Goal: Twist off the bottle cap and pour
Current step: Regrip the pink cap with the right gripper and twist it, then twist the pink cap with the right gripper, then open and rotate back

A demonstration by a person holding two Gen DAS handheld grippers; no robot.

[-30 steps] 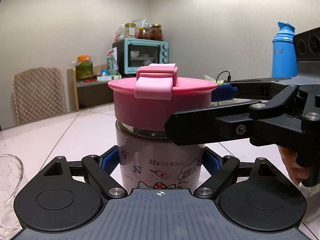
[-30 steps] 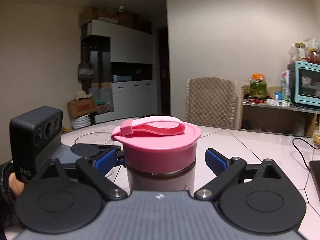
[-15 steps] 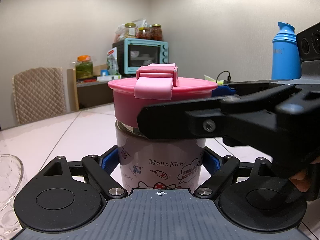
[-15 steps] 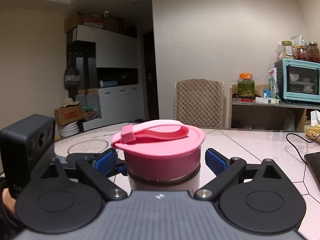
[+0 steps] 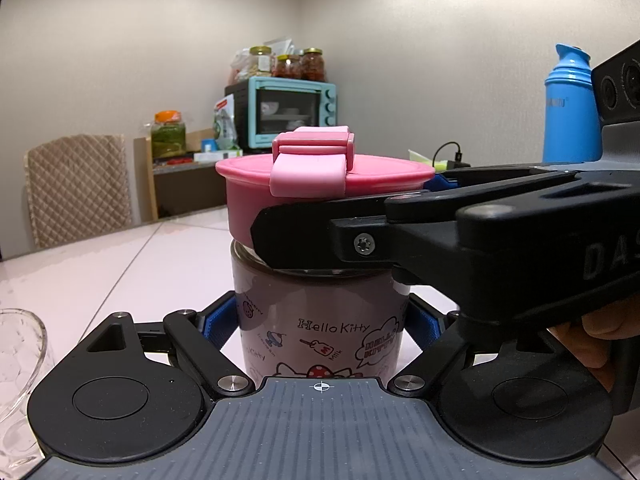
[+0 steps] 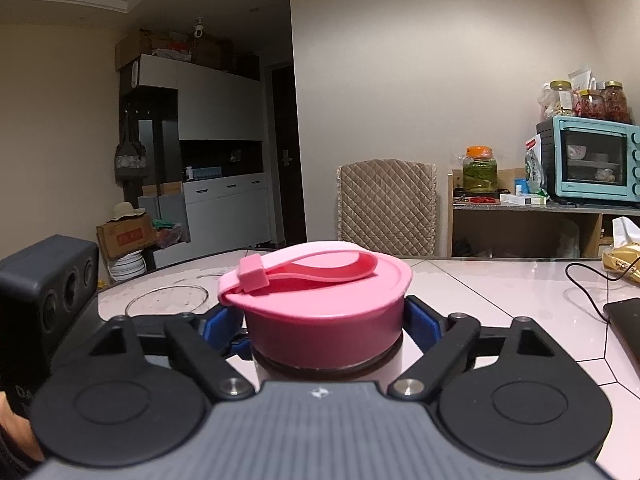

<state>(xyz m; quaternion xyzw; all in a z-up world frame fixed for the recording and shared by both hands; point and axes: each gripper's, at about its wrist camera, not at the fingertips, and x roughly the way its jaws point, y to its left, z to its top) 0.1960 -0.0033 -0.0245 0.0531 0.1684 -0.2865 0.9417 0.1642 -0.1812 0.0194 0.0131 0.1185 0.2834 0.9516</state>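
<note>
The bottle stands upright on the pale tiled desk, a squat glass jar with a printed cartoon sleeve and what looks like dark liquid behind it. By its thick wall and its filling it is probably fairly heavy, rigid and breakable, and the smooth glass is likely slippery. Its pink cap is wide and low, of hard plastic, with a soft strap looped flat across the top and ending in a tab at the rim.

The left gripper is clenched on the bottle's body, its blue fingers pressed to either side of the printed sleeve, low on the jar. That suits steadying against a twist. The right gripper reaches across from the side and has its fingers closed against the cap's straight side wall, below the flared lip. This wall looks like the best place to hold, since the lip and strap would give or slip.

A clear glass bowl sits near on the desk beyond the bottle, probably where the pour should go. A blue flask stands well apart behind.
</note>
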